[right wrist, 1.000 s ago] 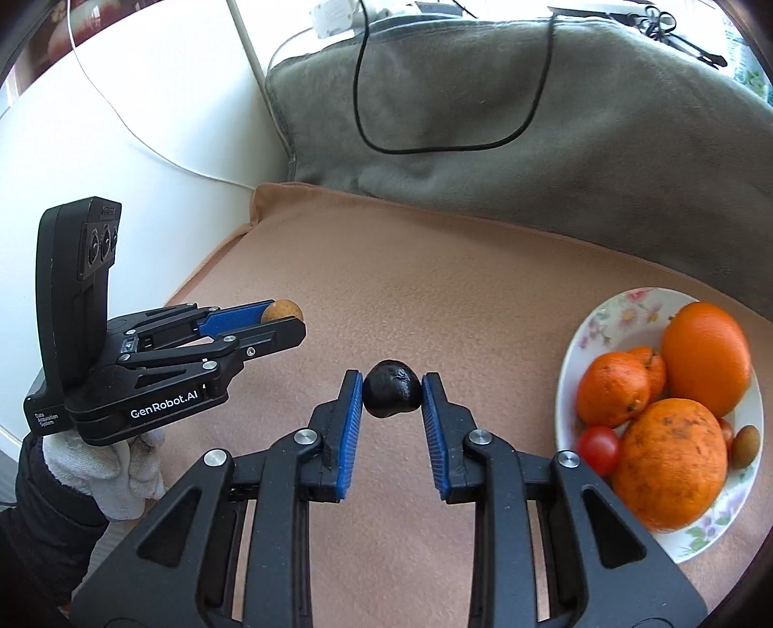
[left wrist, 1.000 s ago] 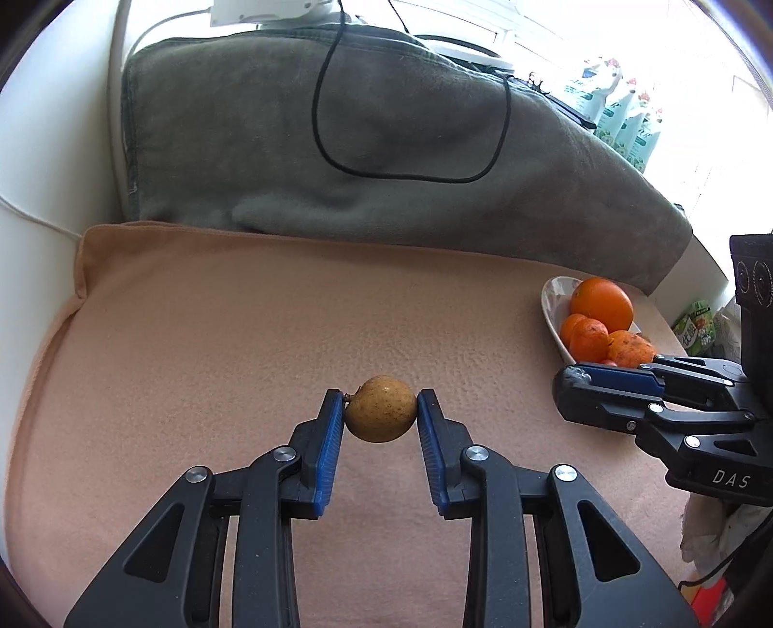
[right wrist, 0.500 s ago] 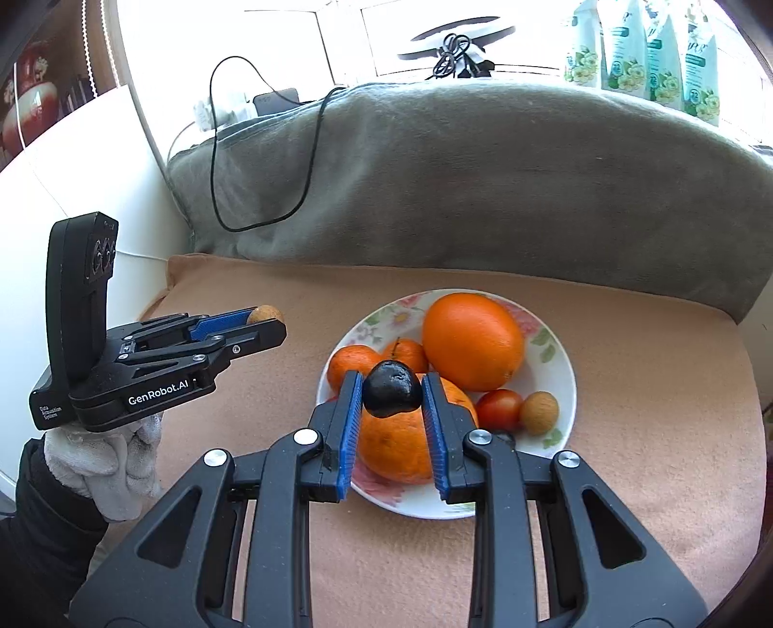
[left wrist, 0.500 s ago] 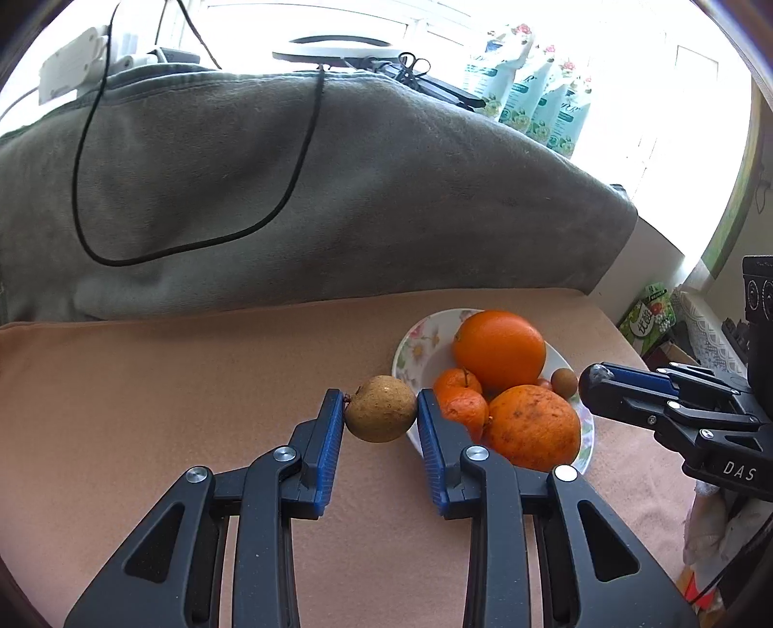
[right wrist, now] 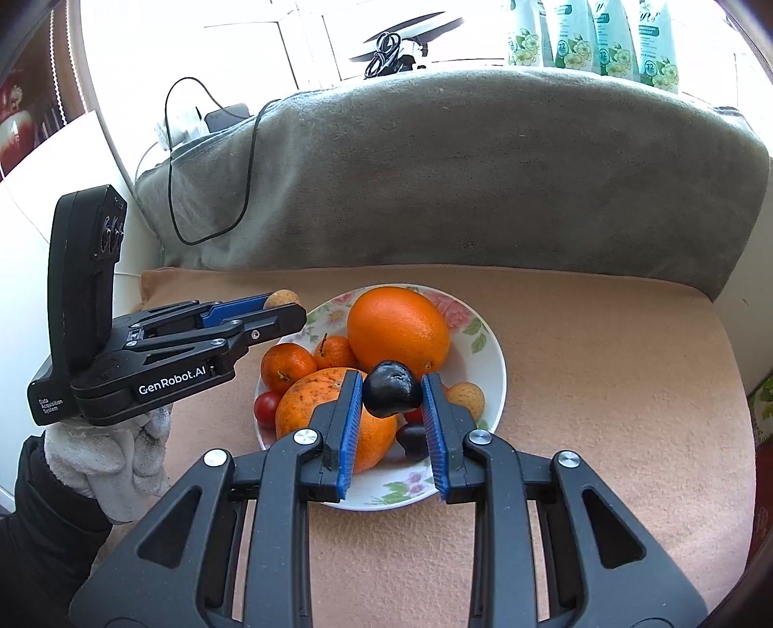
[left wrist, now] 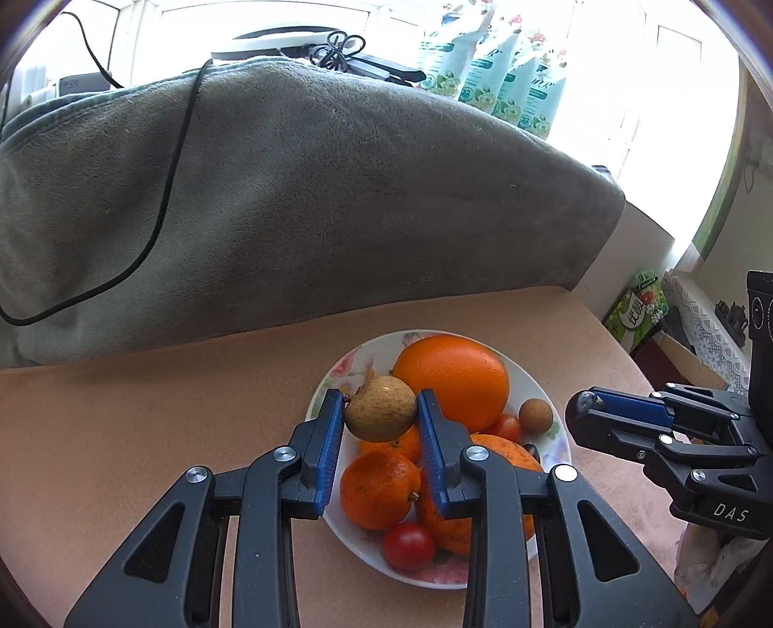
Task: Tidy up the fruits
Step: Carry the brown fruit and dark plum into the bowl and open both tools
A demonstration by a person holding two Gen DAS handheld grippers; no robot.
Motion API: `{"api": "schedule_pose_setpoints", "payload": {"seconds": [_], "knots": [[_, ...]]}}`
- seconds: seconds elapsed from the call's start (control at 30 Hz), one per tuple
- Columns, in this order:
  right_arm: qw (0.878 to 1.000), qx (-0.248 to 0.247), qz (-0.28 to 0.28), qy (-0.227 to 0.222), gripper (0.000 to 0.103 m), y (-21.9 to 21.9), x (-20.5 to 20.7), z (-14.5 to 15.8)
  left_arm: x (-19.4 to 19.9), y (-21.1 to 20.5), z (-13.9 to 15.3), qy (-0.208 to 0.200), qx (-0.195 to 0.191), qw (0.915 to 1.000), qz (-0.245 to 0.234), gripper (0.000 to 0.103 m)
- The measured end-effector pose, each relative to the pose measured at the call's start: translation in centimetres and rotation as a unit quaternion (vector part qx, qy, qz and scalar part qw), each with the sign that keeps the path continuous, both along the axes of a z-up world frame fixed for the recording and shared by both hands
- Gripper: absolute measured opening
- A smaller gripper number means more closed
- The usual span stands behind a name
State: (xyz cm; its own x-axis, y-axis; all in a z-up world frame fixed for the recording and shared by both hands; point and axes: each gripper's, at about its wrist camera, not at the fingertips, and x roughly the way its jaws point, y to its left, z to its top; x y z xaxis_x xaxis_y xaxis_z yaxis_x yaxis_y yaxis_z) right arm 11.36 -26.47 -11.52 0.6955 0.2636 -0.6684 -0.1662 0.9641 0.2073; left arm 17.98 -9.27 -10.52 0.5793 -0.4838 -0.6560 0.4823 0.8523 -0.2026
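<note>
My left gripper (left wrist: 380, 410) is shut on a small tan round fruit (left wrist: 380, 408) and holds it above the near left side of a white floral plate (left wrist: 333, 379). The plate holds oranges (left wrist: 451, 374), tangerines and cherry tomatoes (left wrist: 408, 546). My right gripper (right wrist: 392, 393) is shut on a dark purple fruit (right wrist: 391, 394) above the plate (right wrist: 488, 357), over its near right part. The left gripper (right wrist: 285, 309) also shows in the right wrist view at the plate's left edge. The right gripper (left wrist: 587, 410) shows right of the plate.
The plate sits on a peach cloth (left wrist: 145, 410). A grey blanket (left wrist: 338, 217) with a black cable (left wrist: 159, 217) rises behind it. Bottles (right wrist: 594, 34) stand on the sill. A white wall (right wrist: 29, 212) is at the left; the cloth's right edge drops off.
Both grippers have moved in over the plate with their fruits still held. The plate now lies under both sets of fingers.
</note>
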Motion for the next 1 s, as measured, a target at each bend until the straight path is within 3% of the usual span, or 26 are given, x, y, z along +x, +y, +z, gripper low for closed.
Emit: {"api": "schedule_pose_setpoints", "payload": {"seconds": [1.0], "knots": [[1.0, 0.003, 0.006, 0.006, 0.027, -0.01, 0.6, -0.46, 0.52, -0.84, 0.09, 0.005, 0.002, 1.0, 0.0, 0.03]]}}
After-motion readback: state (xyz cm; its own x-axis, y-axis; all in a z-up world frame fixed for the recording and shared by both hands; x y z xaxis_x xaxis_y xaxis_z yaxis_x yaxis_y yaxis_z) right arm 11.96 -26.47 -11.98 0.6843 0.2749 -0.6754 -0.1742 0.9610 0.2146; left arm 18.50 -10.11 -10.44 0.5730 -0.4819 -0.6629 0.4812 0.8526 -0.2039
